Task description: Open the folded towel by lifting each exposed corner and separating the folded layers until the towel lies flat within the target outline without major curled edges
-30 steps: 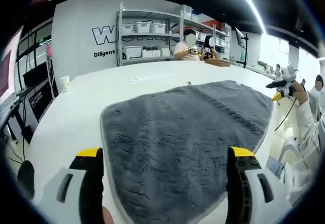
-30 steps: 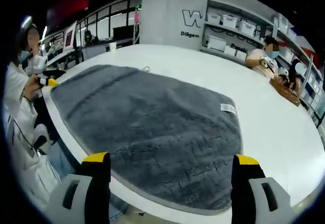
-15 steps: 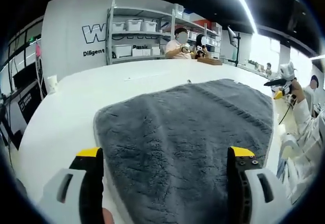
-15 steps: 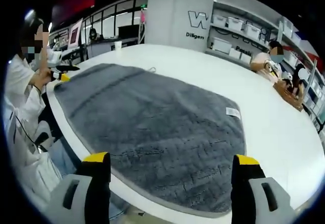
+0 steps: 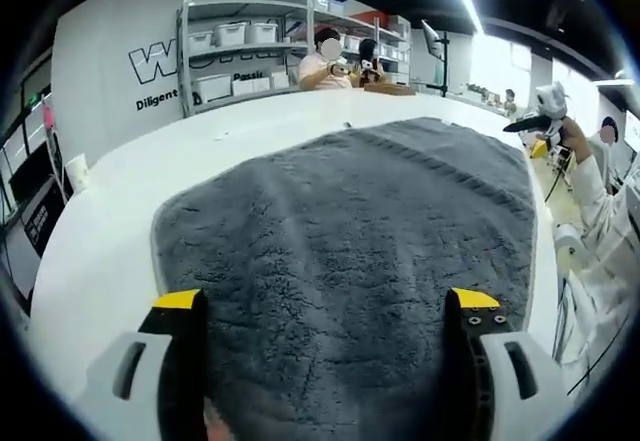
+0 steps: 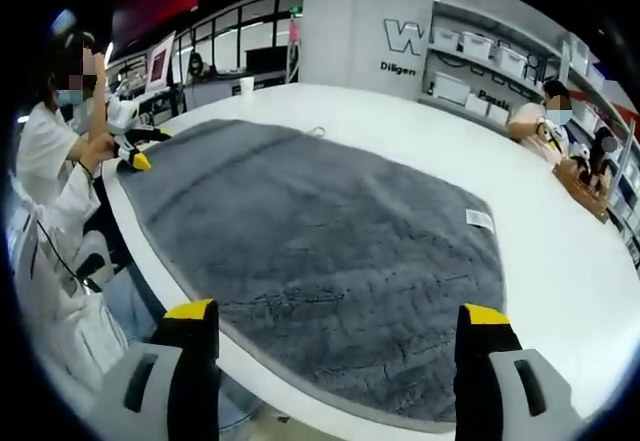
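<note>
The left gripper has its fingers spread wide apart, yellow tips up, nothing between them. The right gripper is likewise spread, its fingers gripping nothing. Seen from the left gripper view, the person's right hand holds its gripper up, white sleeve below.

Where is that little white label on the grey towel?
In the right gripper view, the white label sits near the grey towel's right edge, beside bare white table.
</note>
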A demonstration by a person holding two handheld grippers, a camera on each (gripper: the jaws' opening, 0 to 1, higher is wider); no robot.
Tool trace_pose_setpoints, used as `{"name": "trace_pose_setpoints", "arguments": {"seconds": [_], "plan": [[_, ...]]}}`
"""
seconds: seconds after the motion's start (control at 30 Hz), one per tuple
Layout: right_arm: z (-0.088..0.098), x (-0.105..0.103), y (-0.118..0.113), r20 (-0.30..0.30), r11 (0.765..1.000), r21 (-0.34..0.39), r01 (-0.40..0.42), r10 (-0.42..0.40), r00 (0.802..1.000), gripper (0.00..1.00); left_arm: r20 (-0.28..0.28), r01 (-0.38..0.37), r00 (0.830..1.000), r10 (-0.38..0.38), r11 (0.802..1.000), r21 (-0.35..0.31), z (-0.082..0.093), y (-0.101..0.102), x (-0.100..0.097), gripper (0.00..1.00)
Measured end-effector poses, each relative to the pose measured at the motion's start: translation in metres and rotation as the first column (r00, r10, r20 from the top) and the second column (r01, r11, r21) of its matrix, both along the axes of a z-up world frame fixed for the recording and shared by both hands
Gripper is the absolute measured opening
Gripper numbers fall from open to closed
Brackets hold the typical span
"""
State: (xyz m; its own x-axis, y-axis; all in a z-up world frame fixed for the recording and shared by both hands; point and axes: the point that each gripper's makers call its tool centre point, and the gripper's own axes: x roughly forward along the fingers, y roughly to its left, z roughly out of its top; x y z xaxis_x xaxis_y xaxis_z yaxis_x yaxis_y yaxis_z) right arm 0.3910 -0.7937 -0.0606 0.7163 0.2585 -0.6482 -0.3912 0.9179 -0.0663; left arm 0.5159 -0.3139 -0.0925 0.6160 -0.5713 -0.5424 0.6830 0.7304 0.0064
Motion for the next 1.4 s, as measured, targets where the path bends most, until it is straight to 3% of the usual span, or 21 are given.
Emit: {"name": "trace_pose_setpoints", "arguments": {"seconds": [0.3,1.0,1.4], "plan": [[0.001,-0.001,-0.003,0.002,1.0,0.003,0.006,-0.006,1.0,0.98,0.027,-0.013,1.0,0.014,1.0,-0.022,0.0,0.007,-0.004,0.99],[0.001,-0.009,-0.003,-0.001,1.0,0.018,0.013,-0.013,1.0,0.99,0.025,-0.052,0.998,0.052,0.998,-0.02,0.001,0.025,-0.019,0.99],[0.005,-0.006,-0.002,0.008,0.999,0.033,-0.003,0.003,1.0,0.99,0.023,-0.028,0.999,0.029,0.999,-0.019,0.005,0.027,-0.021,0.99]]}}
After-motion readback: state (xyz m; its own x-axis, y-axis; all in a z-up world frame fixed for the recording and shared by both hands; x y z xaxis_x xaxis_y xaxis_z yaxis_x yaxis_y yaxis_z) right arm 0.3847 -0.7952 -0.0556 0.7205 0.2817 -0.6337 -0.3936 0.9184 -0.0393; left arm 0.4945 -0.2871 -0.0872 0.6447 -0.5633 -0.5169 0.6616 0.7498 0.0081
